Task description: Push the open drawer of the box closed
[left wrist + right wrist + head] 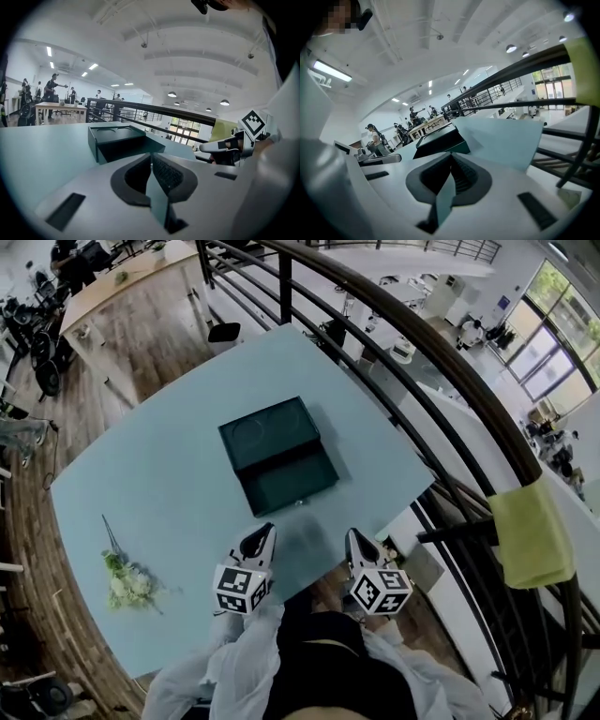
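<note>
Head view looks down on a pale blue worktop set beside a dark railing, with wooden floor around it. The dark green box lies near the worktop's middle, its drawer pulled out toward the person. The left gripper and right gripper hover near the worktop's edge, apart from the drawer, each with jaws pressed together on nothing. A flower sprig lies at the left; a yellow cloth hangs on the railing

Box ctr of table w/ drawer out front; flowers front-left.
</note>
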Tool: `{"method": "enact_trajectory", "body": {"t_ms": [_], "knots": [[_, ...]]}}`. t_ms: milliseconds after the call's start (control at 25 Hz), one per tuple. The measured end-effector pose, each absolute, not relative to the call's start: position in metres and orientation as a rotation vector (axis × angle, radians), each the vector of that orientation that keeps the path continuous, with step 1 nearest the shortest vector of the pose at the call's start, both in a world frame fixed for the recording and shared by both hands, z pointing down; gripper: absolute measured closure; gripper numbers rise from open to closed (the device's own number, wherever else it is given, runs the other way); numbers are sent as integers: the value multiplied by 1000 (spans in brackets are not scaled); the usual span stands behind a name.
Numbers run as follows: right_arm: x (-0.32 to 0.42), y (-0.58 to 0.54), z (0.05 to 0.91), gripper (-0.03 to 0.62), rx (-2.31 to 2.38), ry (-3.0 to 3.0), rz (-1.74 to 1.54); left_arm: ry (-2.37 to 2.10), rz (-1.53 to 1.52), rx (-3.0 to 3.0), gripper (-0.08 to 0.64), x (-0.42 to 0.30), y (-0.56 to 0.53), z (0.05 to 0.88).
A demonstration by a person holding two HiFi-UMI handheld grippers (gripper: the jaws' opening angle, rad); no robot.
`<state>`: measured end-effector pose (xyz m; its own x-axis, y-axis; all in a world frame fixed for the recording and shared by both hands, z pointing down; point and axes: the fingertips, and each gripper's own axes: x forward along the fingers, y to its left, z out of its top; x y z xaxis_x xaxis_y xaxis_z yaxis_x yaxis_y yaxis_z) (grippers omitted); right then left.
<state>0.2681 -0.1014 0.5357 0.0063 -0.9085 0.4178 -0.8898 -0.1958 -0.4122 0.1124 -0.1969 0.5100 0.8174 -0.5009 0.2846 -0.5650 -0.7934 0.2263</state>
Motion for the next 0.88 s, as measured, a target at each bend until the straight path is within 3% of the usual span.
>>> {"method": "enact_trajectory", "body": {"t_ms": [880], "knots": [[257,-164,574,584,-2074,2359,-1136,-1024,347,2492,532,97,-201,549]]}}
